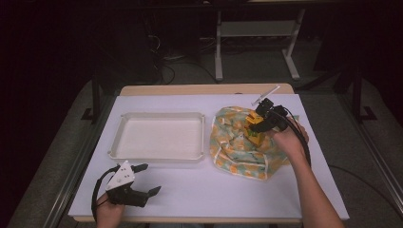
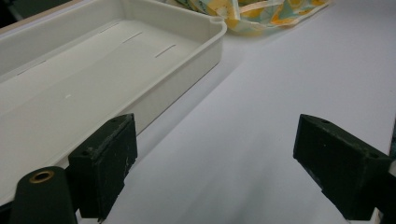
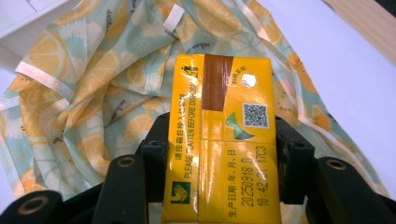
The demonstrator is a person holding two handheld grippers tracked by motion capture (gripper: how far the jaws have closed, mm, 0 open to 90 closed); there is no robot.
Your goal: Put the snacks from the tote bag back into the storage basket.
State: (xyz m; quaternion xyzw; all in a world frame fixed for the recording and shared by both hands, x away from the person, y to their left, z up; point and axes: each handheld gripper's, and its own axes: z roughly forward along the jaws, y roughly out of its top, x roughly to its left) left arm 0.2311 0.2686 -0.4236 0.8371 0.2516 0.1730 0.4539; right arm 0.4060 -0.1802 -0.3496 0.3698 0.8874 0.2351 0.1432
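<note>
Gripping a yellow carton point(image 3: 222, 140) over the patterned cloth point(image 1: 237, 142), right tongs point(image 1: 256, 124) clamped; left tongs point(image 1: 148, 179) wide open, empty

The little carton point(image 3: 224, 140) is bright yellow with a brown stripe, a green mark and black letters. The cloth point(image 1: 237, 142) under it is pale green with orange slices all over and a light edge band. The tray point(image 1: 161, 156) is creamy white. The desk point(image 1: 214, 190) top is white with a wooden edge. Both grippers have black jaws.
</note>
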